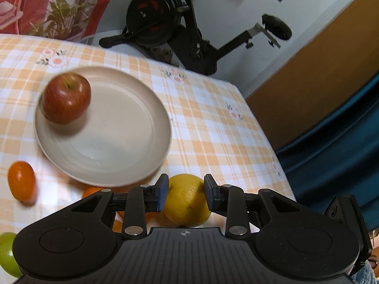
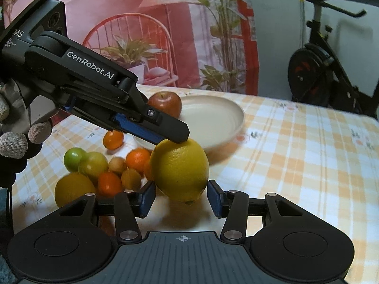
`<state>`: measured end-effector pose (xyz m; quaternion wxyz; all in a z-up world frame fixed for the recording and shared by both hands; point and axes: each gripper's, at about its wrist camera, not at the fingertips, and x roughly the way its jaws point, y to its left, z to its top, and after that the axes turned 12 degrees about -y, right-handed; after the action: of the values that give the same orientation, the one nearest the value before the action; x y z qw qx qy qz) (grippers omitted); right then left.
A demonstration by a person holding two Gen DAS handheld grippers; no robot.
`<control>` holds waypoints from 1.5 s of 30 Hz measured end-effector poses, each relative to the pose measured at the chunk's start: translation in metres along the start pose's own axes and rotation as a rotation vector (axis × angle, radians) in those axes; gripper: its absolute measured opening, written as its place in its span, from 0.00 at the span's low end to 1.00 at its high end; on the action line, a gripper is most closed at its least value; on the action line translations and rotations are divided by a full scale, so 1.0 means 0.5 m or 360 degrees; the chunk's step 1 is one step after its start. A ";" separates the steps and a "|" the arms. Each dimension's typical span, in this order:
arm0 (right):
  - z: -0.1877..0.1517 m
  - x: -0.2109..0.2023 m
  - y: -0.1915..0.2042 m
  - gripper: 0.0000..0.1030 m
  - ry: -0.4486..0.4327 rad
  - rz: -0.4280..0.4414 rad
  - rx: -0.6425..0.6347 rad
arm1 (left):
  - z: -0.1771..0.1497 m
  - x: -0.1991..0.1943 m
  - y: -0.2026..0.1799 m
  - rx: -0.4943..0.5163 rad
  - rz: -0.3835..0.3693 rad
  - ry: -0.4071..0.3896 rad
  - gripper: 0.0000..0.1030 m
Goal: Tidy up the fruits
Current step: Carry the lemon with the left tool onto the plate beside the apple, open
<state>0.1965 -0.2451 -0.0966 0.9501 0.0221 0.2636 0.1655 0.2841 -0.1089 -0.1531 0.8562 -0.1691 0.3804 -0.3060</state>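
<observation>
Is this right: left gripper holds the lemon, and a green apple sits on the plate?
Not quite. The apple on the plate is red, not green, as the left wrist view shows. The left gripper does hold the lemon.

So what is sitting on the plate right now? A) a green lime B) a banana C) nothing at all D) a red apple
D: the red apple rests alone near the rim of the plate, while the lemon is between the pads of the left gripper and the other fruits lie on the tablecloth.
</observation>
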 end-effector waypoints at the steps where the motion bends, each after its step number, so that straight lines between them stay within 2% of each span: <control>1: 0.009 0.004 0.000 0.43 -0.0001 0.0007 -0.0013 | 0.007 -0.005 0.003 -0.0008 0.0000 -0.0019 0.32; 8: 0.079 0.058 0.014 0.43 0.0017 0.0071 -0.0110 | 0.059 -0.037 0.029 -0.0035 0.0037 -0.0134 0.32; 15: 0.137 0.154 0.040 0.43 0.0138 0.0177 -0.0228 | 0.091 -0.045 0.089 -0.0138 0.0125 -0.0203 0.32; 24: 0.132 0.271 0.086 0.43 0.0369 0.0254 -0.0382 | 0.079 -0.041 0.178 -0.0298 0.0217 -0.0193 0.32; 34: 0.153 0.327 0.098 0.43 0.0406 0.0298 -0.0344 | 0.098 -0.051 0.214 -0.0354 0.0270 -0.0267 0.32; 45: 0.150 0.366 0.104 0.43 0.0410 0.0241 -0.0366 | 0.105 -0.039 0.228 -0.0316 0.0347 -0.0271 0.32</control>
<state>0.3665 -0.1329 -0.1155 0.8896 -0.0882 0.3599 0.2670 0.3585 -0.0074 -0.1678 0.8924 -0.2360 0.3510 -0.1569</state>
